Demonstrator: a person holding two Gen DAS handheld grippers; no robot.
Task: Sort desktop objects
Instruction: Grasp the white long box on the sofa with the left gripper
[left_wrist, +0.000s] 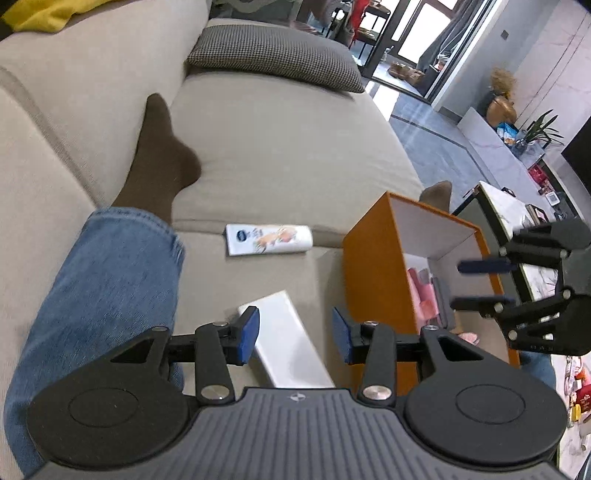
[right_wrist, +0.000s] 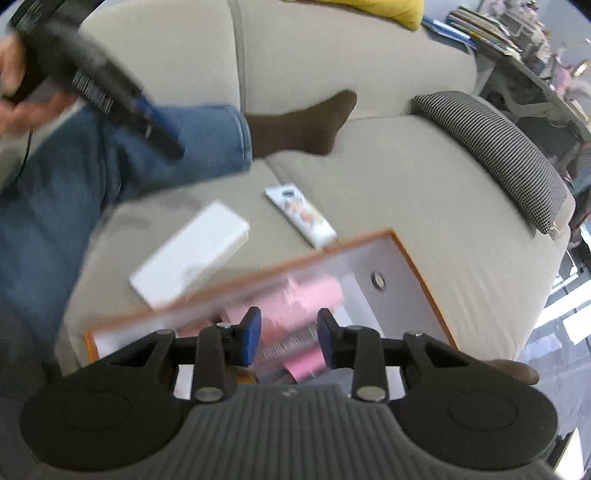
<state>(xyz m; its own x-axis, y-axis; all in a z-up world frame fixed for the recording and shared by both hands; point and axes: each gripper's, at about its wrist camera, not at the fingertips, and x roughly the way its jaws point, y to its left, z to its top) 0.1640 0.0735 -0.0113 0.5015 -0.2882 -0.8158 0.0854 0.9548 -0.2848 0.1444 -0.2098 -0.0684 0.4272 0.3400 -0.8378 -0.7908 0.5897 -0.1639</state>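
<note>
An orange box (left_wrist: 373, 269) with a white inside stands on the beige sofa; it holds pink items (left_wrist: 424, 295), also seen in the right wrist view (right_wrist: 314, 295). A white flat box (left_wrist: 288, 343) lies on the seat under my open, empty left gripper (left_wrist: 295, 334). A white tube (left_wrist: 269, 239) with printed art lies further out, and shows in the right wrist view (right_wrist: 301, 214). My right gripper (right_wrist: 288, 336) is open and empty, hovering over the orange box (right_wrist: 417, 266). The white box (right_wrist: 192, 254) lies left of it.
A leg in blue jeans (left_wrist: 99, 295) with a brown sock (left_wrist: 159, 158) rests on the sofa at left. A checked cushion (left_wrist: 277, 55) lies at the far end. A low table (left_wrist: 517, 218) with clutter stands to the right.
</note>
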